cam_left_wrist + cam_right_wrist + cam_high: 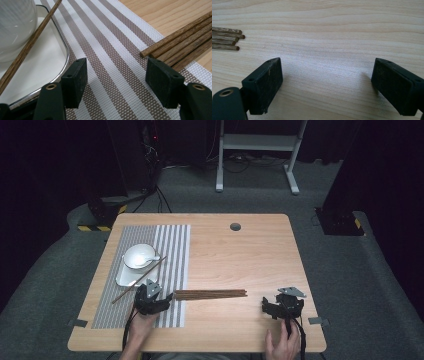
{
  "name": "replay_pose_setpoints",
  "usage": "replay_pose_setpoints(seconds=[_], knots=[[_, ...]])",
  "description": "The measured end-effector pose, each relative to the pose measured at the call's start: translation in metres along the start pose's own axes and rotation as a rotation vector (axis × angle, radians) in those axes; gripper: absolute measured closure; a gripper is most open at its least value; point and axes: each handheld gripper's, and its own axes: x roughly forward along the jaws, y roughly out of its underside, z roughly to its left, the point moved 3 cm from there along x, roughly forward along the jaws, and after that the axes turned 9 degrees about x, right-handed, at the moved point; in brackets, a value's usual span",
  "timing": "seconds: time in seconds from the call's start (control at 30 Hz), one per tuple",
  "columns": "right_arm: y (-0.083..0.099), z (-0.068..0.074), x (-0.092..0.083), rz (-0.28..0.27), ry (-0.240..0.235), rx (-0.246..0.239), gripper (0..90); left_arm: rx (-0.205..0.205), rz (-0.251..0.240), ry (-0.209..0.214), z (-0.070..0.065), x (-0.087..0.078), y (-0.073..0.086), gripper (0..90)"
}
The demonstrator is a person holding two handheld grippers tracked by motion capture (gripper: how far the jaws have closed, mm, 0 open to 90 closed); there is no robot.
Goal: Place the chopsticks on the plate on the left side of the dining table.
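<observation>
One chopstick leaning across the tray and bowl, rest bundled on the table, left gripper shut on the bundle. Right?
Not quite. The left gripper is open, its jaws apart over the striped placemat with nothing between them, as the left gripper view shows. The chopstick does lean across the tray and bowl, and the bundle lies on the table.

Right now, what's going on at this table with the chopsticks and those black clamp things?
A person is setting a place with a handheld two-jaw tool in each hand. One brown wooden chopstick lies slanted across the white square dish that carries a white bowl on the striped placemat. The left gripper hangs open and empty over the mat, beside the bundle of remaining wooden chopsticks. The right gripper rests open over the bare wooden table.
</observation>
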Motion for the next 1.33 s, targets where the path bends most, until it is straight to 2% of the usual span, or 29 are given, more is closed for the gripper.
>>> replay_pose_setpoints(seconds=[0.27,0.4,0.53,0.63,0.7,0.8,0.9,0.97,1.03,1.33], knots=[[-0.001,-0.001,0.001,0.002,-0.008,-0.008,9.1,-0.019,0.007,-0.018,-0.003,0.007,-0.007,34.6],[-0.009,-0.004,0.009,-0.005,0.025,0.023,9.0,0.003,0.012,-0.038,-0.006,0.009,-0.011,34.6],[-0.013,-0.004,0.012,-0.006,0.042,0.045,8.9,-0.026,0.022,-0.045,-0.005,0.005,-0.010,34.0],[-0.013,-0.004,0.013,-0.007,0.048,0.051,9.1,-0.042,0.000,-0.053,-0.001,-0.004,-0.008,33.8],[-0.012,-0.004,0.012,-0.007,0.050,0.049,9.1,-0.052,-0.009,-0.047,0.001,-0.007,-0.004,34.4],[-0.010,-0.003,0.009,-0.008,0.064,0.062,9.1,-0.065,0.005,-0.021,0.004,-0.003,0.003,33.5],[-0.010,-0.003,0.009,-0.007,0.063,0.061,8.9,-0.085,0.021,-0.003,0.006,-0.001,0.003,31.9],[-0.011,-0.003,0.011,-0.006,0.053,0.051,9.0,-0.099,0.023,0.011,0.007,0.000,0.004,31.9],[-0.011,-0.005,0.011,-0.005,0.029,0.021,9.2,-0.123,0.027,0.029,0.010,0.001,0.004,31.0],[-0.011,-0.005,0.010,-0.008,0.017,0.011,12.2,-0.122,0.027,0.041,0.009,0.001,0.004,29.0]])
